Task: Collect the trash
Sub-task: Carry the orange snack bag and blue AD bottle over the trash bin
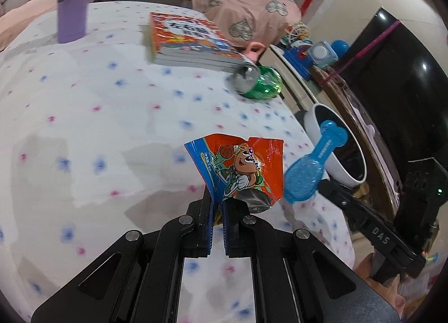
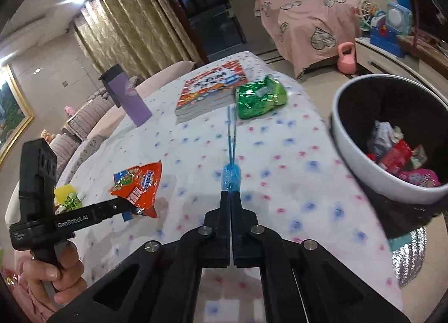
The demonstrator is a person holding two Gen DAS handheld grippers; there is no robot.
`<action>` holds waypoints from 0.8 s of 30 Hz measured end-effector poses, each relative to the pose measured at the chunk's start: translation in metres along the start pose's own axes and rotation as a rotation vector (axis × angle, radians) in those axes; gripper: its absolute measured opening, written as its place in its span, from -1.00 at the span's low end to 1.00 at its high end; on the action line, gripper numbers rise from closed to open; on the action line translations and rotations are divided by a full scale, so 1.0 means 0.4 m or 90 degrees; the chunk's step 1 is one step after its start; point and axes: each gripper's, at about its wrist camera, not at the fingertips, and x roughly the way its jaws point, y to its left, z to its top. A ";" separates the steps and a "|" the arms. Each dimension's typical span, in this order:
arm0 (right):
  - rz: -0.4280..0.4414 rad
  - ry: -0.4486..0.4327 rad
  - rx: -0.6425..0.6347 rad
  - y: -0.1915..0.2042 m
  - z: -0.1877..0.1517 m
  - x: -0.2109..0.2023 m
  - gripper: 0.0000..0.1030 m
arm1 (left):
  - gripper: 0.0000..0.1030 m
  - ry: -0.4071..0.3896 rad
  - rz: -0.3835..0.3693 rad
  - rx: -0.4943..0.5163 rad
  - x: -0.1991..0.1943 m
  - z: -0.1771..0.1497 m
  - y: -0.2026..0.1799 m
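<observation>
Snack wrapper (image 1: 240,174): held clear above bench (image 1: 98,104), pinched at lower edge by left gripper (image 1: 217,211), jaws closed on it. Thin crinkled foil, likely very light, limp, slippery; best gripped at crimped seam. Print: cartoon basketball figure; lettering too blurred to read.

Blue brush (image 1: 313,166): flat plastic, rigid, light; clamped by handle in right gripper (image 2: 231,197), jaws closed on it.

Crushed green can (image 2: 260,97): on bench beside book (image 2: 210,90), thin metal, dented.

Trash bin (image 2: 352,155): at bench edge, wrappers inside.

Gripper markings: "GenRobot.AI", "DAS".
</observation>
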 end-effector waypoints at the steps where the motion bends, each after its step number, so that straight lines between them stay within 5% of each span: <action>1: 0.006 0.006 0.006 -0.010 -0.002 0.002 -1.00 | -0.92 0.001 0.000 0.001 0.002 -0.001 -0.005; 13: 0.004 -0.026 -0.010 0.001 0.012 -0.023 -1.00 | -0.92 0.001 0.011 -0.009 -0.007 -0.003 0.006; 24: -0.018 -0.048 0.004 -0.054 0.017 -0.083 -1.00 | -0.91 0.012 -0.018 0.035 0.021 0.007 -0.087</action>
